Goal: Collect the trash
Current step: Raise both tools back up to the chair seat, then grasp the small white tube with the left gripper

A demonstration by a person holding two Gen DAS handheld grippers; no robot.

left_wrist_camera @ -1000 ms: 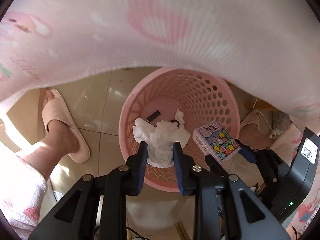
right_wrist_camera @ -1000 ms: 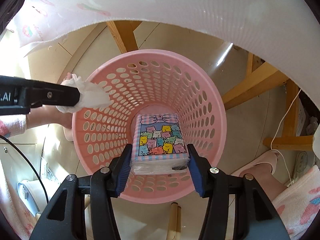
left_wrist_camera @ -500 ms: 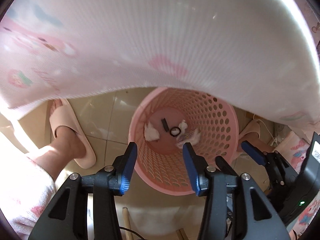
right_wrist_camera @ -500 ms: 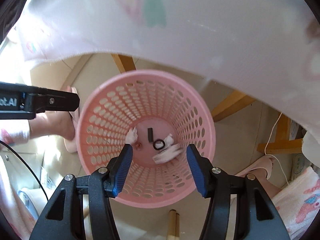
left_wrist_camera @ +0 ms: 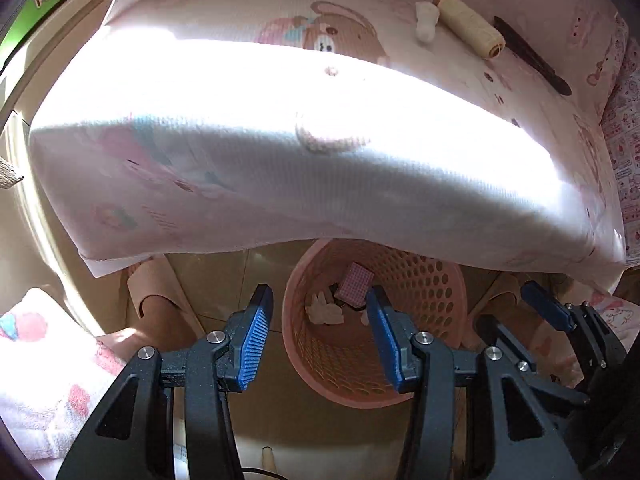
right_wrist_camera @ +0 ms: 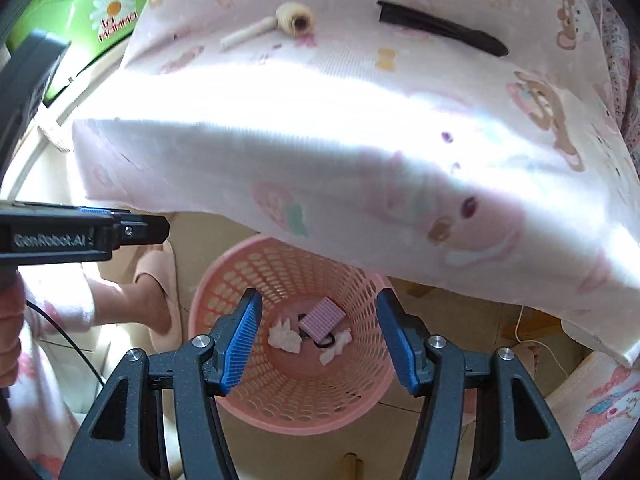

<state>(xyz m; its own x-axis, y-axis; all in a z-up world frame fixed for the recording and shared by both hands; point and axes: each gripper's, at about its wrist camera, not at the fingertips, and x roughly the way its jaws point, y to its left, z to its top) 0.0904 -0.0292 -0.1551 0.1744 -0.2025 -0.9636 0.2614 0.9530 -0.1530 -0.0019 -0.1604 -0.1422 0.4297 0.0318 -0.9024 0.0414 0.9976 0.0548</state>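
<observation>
Trash remains far up on the tablecloth (right_wrist_camera: 360, 120): thread spool (right_wrist_camera: 295, 20) left, black wrapper (right_wrist_camera: 440, 28) lying crosswise right. Both the left gripper (left_wrist_camera: 320, 336) and right gripper (right_wrist_camera: 320, 340) gape empty above the basket (right_wrist_camera: 224, 280); the right one looks nearer.

The basket (right_wrist_camera: 288, 360) stands on the floor (right_wrist_camera: 208, 248) under the bed (right_wrist_camera: 340, 128) edge; inside it the packet (right_wrist_camera: 322, 319) lies, tissues (right_wrist_camera: 285, 336) at its 8 o'clock.

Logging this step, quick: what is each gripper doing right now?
Left gripper: open, holding nothing, above the pink basket.
Right gripper: open, holding nothing, above the same basket.
</observation>
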